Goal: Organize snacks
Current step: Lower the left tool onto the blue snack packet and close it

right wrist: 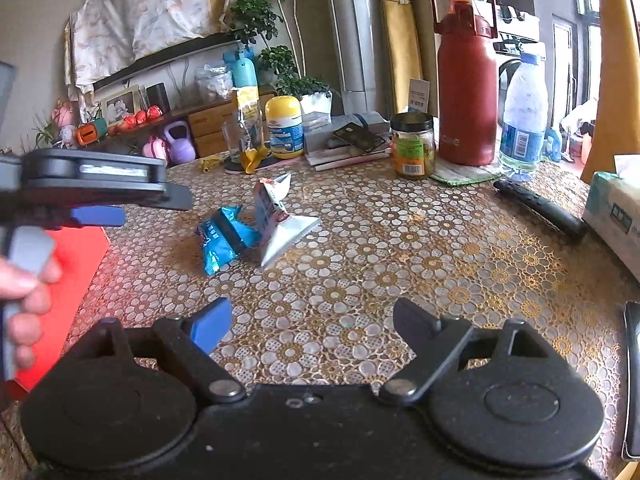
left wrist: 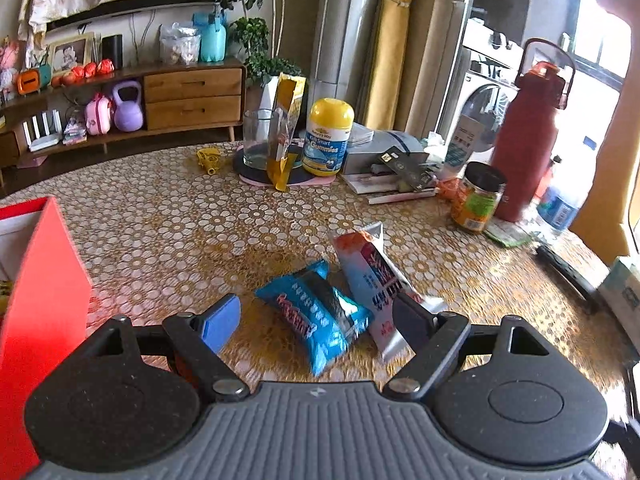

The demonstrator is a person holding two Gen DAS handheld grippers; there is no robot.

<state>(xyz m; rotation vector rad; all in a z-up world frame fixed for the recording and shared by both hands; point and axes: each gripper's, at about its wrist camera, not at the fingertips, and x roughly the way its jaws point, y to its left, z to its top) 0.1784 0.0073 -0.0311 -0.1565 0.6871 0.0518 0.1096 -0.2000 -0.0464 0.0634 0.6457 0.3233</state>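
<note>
Flanking blue pkt [left wrist: 316, 316]: L tongs [left wrist: 316, 320], wide.

Colours on the table

Gold-and-white flower-circle cloth [left wrist: 168, 232]; blue packet [left wrist: 316, 316] beside a white, red and blue packet [left wrist: 376, 276]; red box [left wrist: 36, 288] at left edge; dark red flask [right wrist: 466, 80] upper right; yellow-capped bottle [left wrist: 326, 136].

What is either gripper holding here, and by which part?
Nothing. The left gripper is open above the blue packet; the right gripper is open over bare tablecloth.
</note>
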